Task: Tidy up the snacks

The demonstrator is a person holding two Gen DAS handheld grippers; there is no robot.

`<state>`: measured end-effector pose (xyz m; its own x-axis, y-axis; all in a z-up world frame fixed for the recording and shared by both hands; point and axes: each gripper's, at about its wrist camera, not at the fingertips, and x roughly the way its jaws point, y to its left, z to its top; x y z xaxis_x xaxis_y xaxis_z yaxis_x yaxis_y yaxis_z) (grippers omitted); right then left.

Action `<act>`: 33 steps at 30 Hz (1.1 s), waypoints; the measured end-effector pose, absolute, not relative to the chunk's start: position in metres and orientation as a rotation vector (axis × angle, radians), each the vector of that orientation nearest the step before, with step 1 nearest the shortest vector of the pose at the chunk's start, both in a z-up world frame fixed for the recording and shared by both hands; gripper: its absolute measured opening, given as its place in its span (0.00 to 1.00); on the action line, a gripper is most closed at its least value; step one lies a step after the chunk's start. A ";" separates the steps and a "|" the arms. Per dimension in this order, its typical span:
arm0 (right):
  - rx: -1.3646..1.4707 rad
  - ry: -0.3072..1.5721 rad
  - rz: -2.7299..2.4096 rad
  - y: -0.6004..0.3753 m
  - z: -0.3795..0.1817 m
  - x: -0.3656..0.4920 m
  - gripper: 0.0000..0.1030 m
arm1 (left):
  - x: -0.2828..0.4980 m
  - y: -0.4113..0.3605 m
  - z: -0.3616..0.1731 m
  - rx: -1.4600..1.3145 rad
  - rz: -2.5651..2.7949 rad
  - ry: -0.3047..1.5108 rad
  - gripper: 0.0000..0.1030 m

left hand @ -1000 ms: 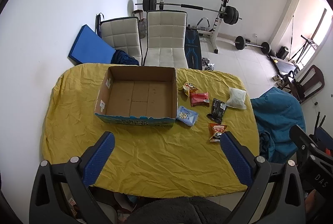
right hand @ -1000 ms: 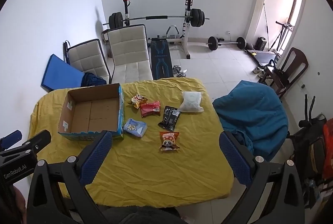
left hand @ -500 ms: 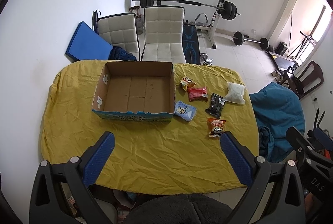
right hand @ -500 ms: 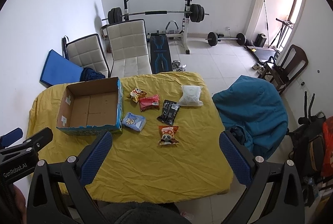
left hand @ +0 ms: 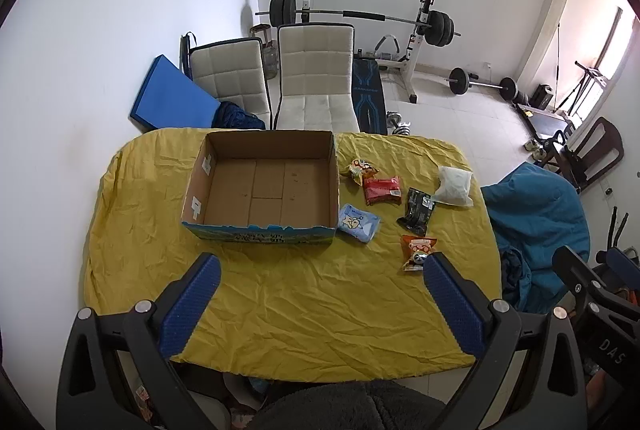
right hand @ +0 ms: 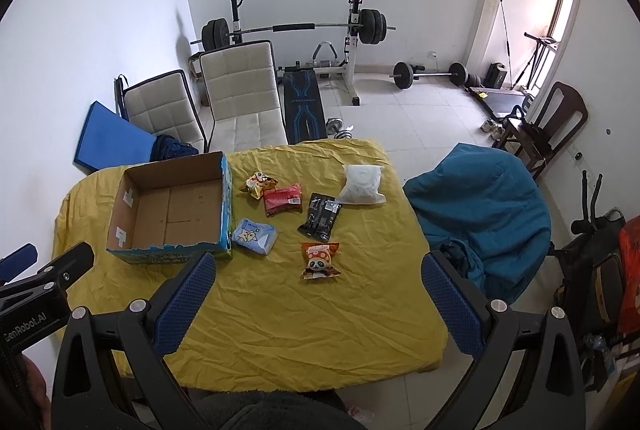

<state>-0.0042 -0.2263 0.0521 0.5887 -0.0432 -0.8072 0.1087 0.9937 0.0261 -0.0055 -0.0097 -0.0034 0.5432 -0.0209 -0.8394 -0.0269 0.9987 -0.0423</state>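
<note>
Both grippers hang high over the yellow-covered table [left hand: 280, 310], fingers spread wide, nothing between them. Starting at the left: the left gripper [left hand: 320, 294] frames the empty cardboard box [left hand: 264, 186] just beyond its left finger [left hand: 192, 306], open top facing up, likely set there as the collecting bin. Moving right, a light blue packet [left hand: 358, 222] lies touching the box's right wall, roughly midway ahead of the fingers. Beyond it, well ahead, a yellow-orange packet [left hand: 362, 169] overlaps a red packet [left hand: 382, 190]. Further right, a black packet [right hand: 320, 216] and a white pouch [right hand: 362, 185] touching at one corner. The right gripper [right hand: 318, 294] centres on the orange panda packet [right hand: 320, 260], directly ahead between its fingers, standing apart from its neighbours: probably the easiest first pick. Bare cloth under both grippers gives free room to descend; the white pouch sits nearest the table's right edge.
</note>
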 end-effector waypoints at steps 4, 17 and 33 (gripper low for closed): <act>0.083 0.938 -0.092 -0.228 0.053 -0.005 1.00 | -0.006 -0.011 -0.002 -0.045 -0.002 0.991 1.00; 0.085 0.914 -0.096 -0.227 0.060 -0.009 1.00 | -0.011 -0.015 0.001 -0.044 -0.008 0.977 1.00; 0.092 0.909 -0.068 -0.225 0.063 -0.011 1.00 | -0.014 -0.016 0.006 -0.046 -0.012 0.975 1.00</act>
